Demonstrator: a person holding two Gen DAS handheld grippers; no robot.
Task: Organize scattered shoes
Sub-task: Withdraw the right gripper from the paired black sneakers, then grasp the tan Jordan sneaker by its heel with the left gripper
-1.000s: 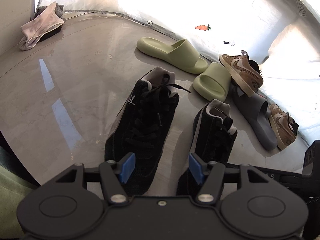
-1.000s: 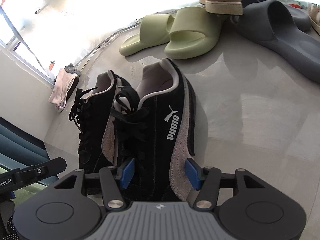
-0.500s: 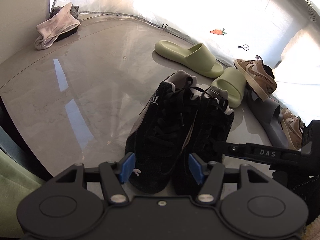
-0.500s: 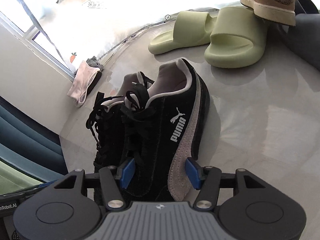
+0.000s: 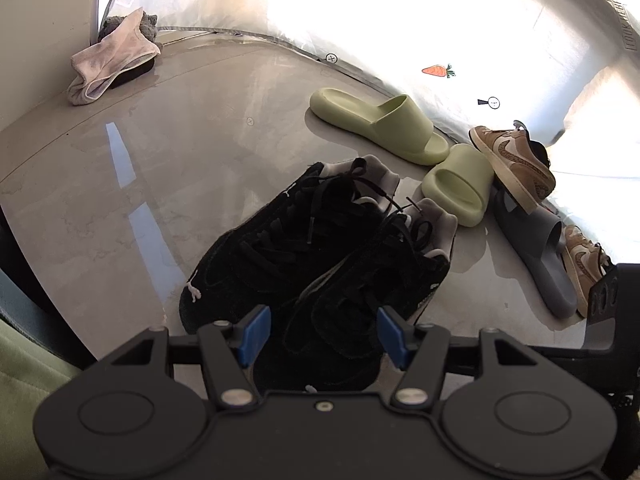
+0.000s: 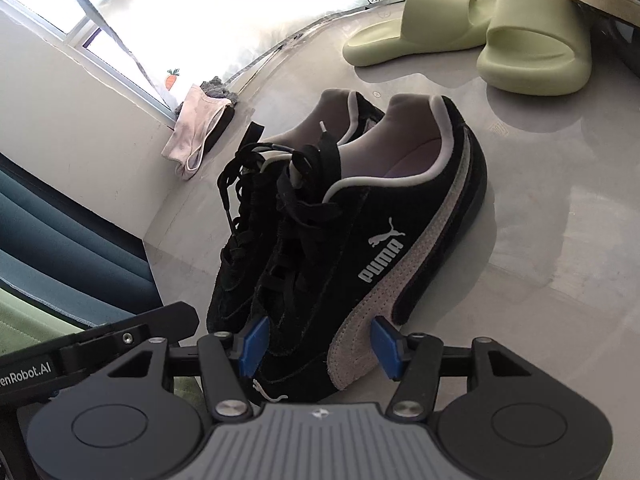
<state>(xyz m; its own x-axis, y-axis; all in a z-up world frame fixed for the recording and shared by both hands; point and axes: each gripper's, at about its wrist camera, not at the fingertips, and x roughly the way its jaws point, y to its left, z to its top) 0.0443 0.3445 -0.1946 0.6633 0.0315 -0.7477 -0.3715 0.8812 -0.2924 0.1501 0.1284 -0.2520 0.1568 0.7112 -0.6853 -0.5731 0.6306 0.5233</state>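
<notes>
Two black sneakers stand side by side, touching, on the pale floor (image 5: 168,168), toes toward the cameras. The left gripper (image 5: 322,334) has its jaws pinching the toe of the left sneaker (image 5: 280,264); the right gripper (image 6: 320,342) has its jaws pinching the toe of the right sneaker (image 6: 360,248), the blue pads pressed against the suede on both sides.

These sneakers look light but floppy. The suede upper is soft and gives under pressure, so a toe grip likely lets the heel sag or swing when lifted; the rubber sole is the stiff part. The padded heel collar would also give a firm pinch. The loose laces (image 6: 280,168) are tangled across both tongues and could snag between the pair if one shoe is pulled away alone. Sliding on the glossy floor should be easy.

Beyond them lie two green slides (image 5: 380,128), one angled against the other, a grey slide (image 5: 536,256) and two brown sneakers (image 5: 516,164), one resting on the slides. These remain unsorted. A pinkish cloth (image 5: 108,64) sits in the far corner.
</notes>
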